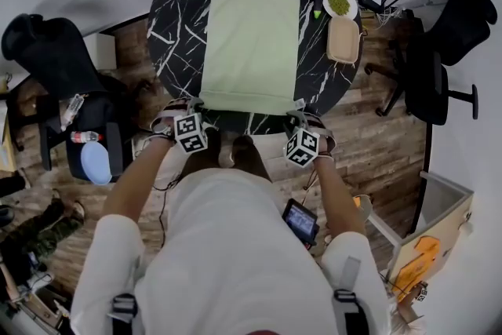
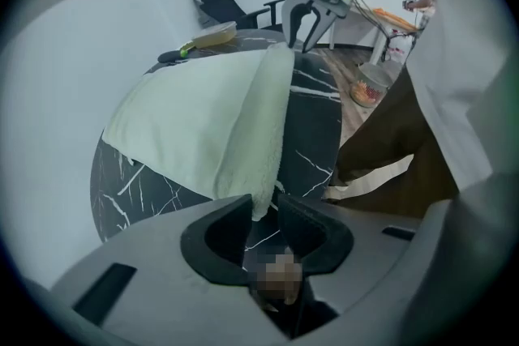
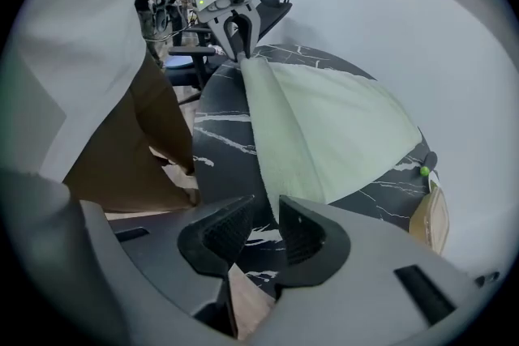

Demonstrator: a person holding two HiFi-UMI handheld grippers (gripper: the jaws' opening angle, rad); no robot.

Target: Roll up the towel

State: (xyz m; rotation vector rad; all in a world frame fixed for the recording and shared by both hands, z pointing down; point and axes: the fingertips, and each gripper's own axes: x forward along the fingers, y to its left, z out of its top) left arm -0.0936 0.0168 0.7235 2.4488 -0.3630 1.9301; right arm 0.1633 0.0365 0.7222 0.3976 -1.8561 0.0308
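Nearest: the person's white shirt [image 1: 235,247] fills the bottom of the head view, with both arms reaching to the table [image 1: 176,12].
Towel: the pale green towel [image 1: 252,27] lies flat lengthwise on the round black marble top. Its near end is turned over into a thick, fluffy fold [image 2: 263,126].
Left gripper [image 2: 266,219]: jaws spread, with the fold's corner dipping loosely between them.
Right gripper [image 3: 268,223]: jaws spread over bare marble, with the fold's other end at one jaw tip.
Edges: the fold sits close to the near rim, with bare marble along both long sides.
Right rim: a plate [image 1: 339,4] of something green and a tan container [image 1: 343,39] sit apart from the towel.
Views: the head view flattens the fold into a band. Each gripper view shows its raised bulk, with the other gripper at the far end.
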